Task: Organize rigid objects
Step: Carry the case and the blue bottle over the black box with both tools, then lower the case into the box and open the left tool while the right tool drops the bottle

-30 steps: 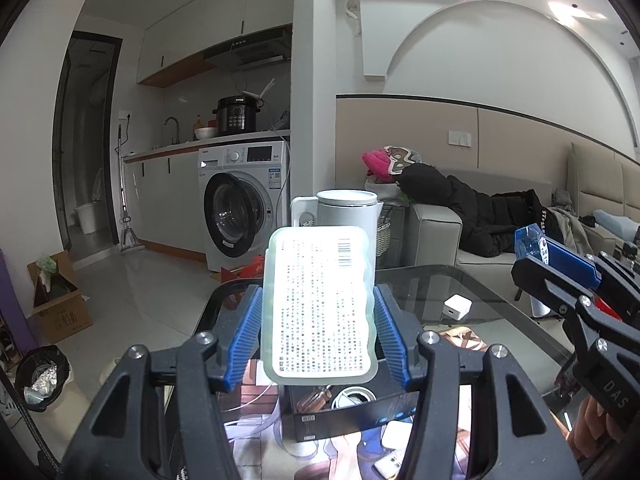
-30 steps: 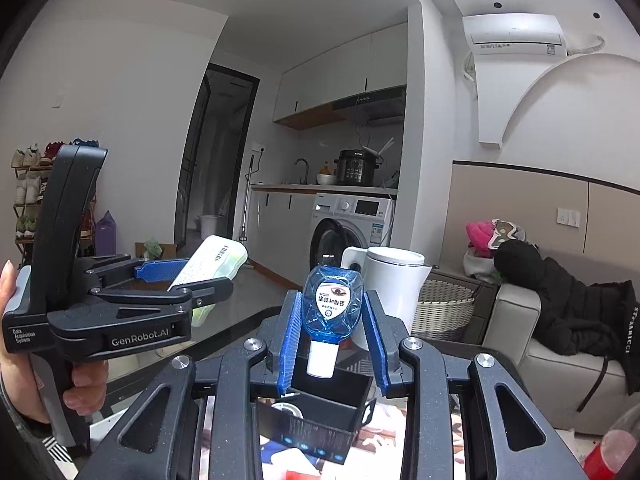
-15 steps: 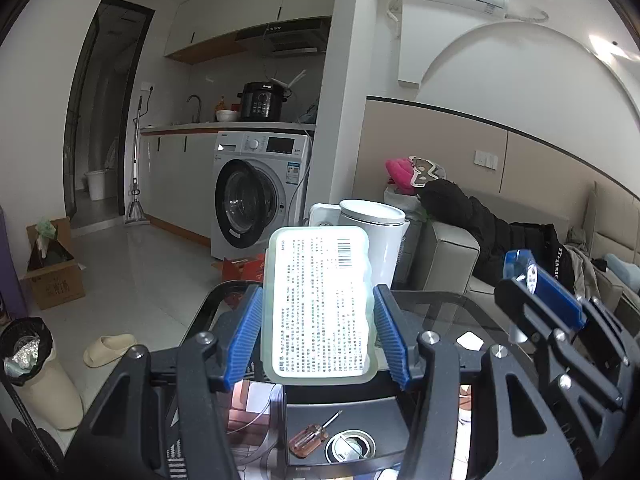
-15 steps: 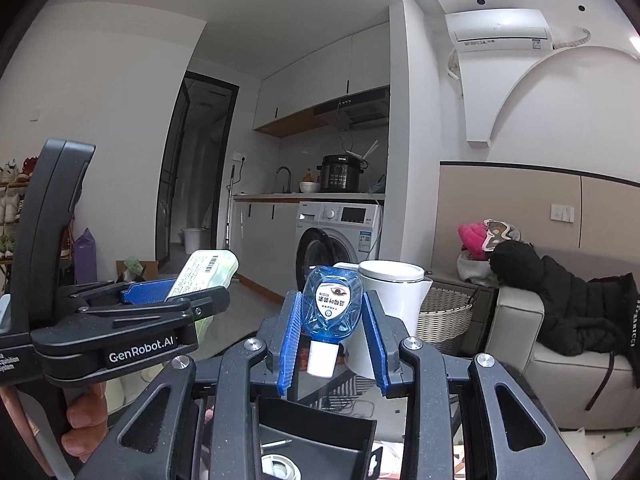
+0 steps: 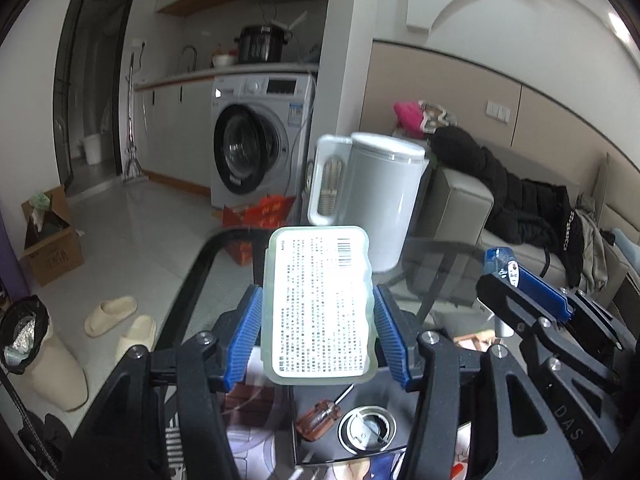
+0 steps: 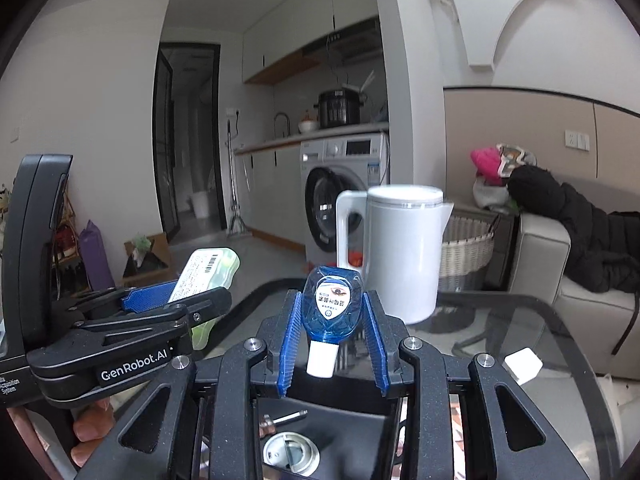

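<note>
Kettle (image 5: 380, 200) nearer; case (image 5: 318, 304) between claw (image 5: 318, 336) pads

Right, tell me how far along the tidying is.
Done: a screwdriver and a round metal lid already lie in the black box. In hand: the left gripper clamps a pale green case, the right gripper a blue bottle, both above the box. Left: both to set down; a small white block still sits on the glass table.

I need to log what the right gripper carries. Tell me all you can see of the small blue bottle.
The small blue bottle is clear blue plastic, flattened and rounded, with a white label bearing an eye picture and print. It is upside down, its white cap pointing down. The right gripper clamps its sides between blue pads, holding it above an open black box.
</note>
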### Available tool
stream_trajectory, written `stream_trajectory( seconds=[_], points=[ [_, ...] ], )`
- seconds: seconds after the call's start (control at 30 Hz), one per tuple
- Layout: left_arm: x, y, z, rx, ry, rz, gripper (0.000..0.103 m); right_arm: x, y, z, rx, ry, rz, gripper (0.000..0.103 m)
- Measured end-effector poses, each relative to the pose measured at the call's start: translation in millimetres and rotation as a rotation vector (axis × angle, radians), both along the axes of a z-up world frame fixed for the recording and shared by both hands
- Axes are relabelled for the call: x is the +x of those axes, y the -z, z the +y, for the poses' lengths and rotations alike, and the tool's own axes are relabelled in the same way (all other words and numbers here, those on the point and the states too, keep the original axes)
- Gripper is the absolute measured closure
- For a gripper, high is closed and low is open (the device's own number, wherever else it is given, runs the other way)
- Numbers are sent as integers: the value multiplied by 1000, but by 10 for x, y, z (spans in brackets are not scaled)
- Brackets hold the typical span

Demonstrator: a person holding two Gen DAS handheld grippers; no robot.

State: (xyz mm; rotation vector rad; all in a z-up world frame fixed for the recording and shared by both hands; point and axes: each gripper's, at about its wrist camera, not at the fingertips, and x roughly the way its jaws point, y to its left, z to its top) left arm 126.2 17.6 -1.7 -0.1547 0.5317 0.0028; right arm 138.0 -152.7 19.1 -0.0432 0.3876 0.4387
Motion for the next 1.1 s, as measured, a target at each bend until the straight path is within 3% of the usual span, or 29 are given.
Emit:
stream_trajectory(
  seconds=[0.3,0.77,0.87,0.93,1.1],
  points=[
    [248,328,-160,4,54,180,49,276,306,21,-55,7,155,72],
    [419,693,-224,68,83,344,49,602,903,94,-163,-32,446,72],
    [495,886,-261,98,95,433,54,634,1077,130,-206,-50,507,72],
    [531,1013,-226,65,105,470,52,590,1108,216,-278,-58,474,72],
    [537,1040,-192,40,97,481,52,579,1082,247,-285,-74,504,72]
  ],
)
